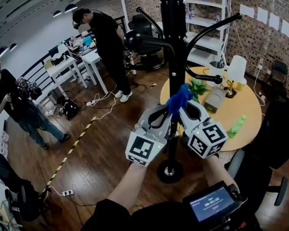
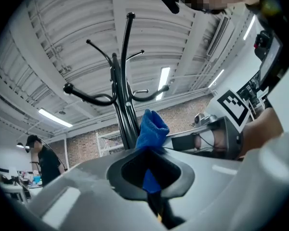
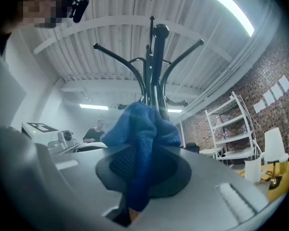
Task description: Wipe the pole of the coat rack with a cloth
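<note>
The left tool (image 2: 151,191) is clamping shut on a narrow fold of the blue cloth (image 2: 152,127). The bunched end of the cloth is sticking out past the tips, just right of the pole (image 2: 126,124) in the left gripper view. The right tool (image 3: 135,196) is pinching shut on the same cloth, which is bulging over its jaws and covering the lower pole in the right gripper view.

In the head view both tools are angling in from either side of the pole, tips nearly meeting in front of it. The cloth is bunching between them at the pole; whether it is touching cannot be told.

Black hooks (image 1: 209,25) are curving out from the pole above the cloth, and the round base (image 1: 170,171) is sitting on the wood floor (image 1: 101,162) below the tools. Right of the pole, a round yellow desk (image 1: 250,112) is carrying a green bottle (image 1: 236,126), a plant (image 1: 198,87) and a white lamp (image 1: 236,71). Left of the pole, well apart, a person (image 1: 108,42) is standing.
</note>
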The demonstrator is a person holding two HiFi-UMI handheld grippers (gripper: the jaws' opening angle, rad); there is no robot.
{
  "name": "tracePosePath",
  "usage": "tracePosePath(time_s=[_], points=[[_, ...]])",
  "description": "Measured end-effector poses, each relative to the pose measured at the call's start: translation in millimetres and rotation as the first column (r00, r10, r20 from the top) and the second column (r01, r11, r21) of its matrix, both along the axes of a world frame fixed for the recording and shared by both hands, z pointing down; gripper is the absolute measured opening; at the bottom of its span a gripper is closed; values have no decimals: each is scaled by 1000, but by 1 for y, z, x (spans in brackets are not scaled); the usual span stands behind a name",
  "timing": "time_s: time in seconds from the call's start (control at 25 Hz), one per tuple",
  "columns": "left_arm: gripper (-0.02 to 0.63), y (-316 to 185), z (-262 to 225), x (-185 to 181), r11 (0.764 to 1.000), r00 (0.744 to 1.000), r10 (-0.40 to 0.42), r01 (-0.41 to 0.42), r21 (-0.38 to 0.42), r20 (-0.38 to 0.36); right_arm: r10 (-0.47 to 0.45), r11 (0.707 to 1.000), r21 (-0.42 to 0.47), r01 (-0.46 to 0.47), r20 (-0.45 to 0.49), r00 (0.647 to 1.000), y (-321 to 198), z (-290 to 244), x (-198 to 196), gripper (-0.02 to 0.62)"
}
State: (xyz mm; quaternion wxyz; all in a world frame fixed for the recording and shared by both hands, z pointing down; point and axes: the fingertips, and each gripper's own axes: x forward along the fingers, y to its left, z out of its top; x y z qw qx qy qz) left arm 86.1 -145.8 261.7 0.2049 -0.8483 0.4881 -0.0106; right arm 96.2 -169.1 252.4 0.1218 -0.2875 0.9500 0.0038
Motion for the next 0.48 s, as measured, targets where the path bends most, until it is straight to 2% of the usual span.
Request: tracePosePath(time_s=[0.2,0.36,0.48], points=[[0,-5,76,-6,989,999,36,-30,-143,38,4,996,-84,-11,-88,996,4,67,-3,52],[3,-3,119,-7,974,993,74,-53,-218,88,-7,984,-179,-22,-161,987,5,122,-3,52],[3,0,139,-17,965,995,55,-31,-262,84,-21,968,-249,-28,-192,981,5,166,-3,52]])
